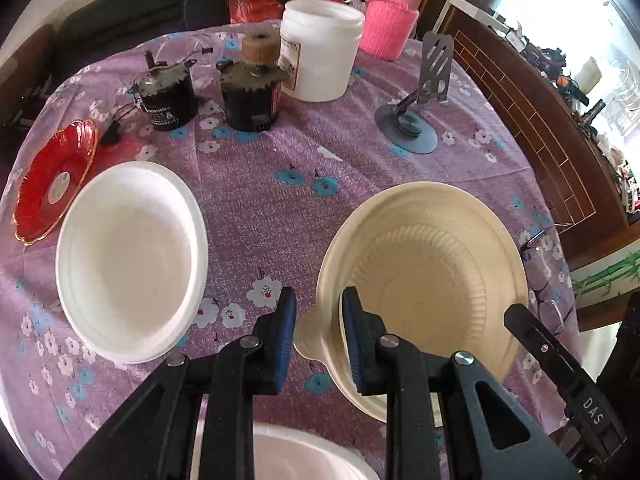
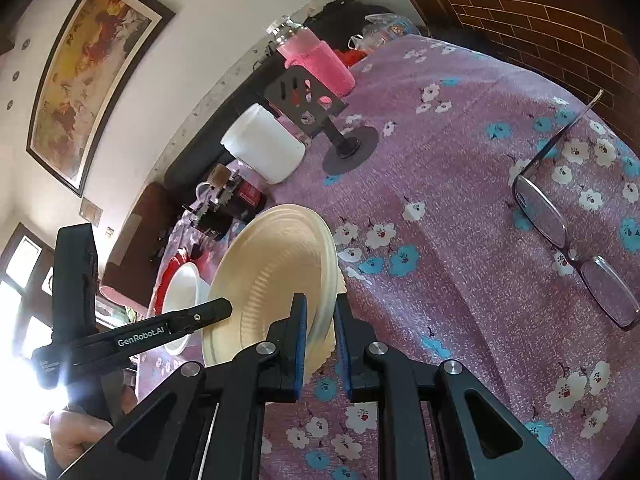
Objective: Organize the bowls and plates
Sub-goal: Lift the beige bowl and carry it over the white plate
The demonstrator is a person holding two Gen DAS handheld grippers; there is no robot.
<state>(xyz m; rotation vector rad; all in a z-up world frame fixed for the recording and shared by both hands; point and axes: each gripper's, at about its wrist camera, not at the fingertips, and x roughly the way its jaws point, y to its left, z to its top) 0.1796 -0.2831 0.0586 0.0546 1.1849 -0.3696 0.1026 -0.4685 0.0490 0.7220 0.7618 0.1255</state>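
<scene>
A round table draped in a mauve cloth [image 1: 280, 208] with a nubbly weave, printed with white and blue blossoms, fills both views. In the lower right of the left wrist view sits a stack of cream disposable bowls [image 1: 432, 276], thin and matte, with fine radial ribbing around a flat circular base and a small tab jutting from the rim at lower left. The left gripper [image 1: 318, 334], black with blue ridged pads, straddles that rim near the tab: one finger lies inside the bowl against the wall, the other outside with a visible gap, so it is not yet clamped. In the right wrist view the right gripper [image 2: 320, 330] is clenched on the far rim of the same cream stack, whose layered edges show between the pads. Left of centre in the left wrist view lies a smooth white foam bowl [image 1: 130, 260], deep and glossless, its edge overlapping a scalloped red glass dish [image 1: 52, 184] with a gilt rim at the left edge. Another white foam rim [image 1: 280, 456] peeks in at the bottom. Along the top stand two dark cylindrical motors [image 1: 208, 88] with toothed metal plates, a white plastic tub [image 1: 320, 48], a jar in a pink knitted sleeve [image 1: 390, 24] and a grey perforated metal stand on a disc base [image 1: 416, 120]. Thin-framed spectacles [image 2: 568, 232] lie at the right of the right wrist view.
</scene>
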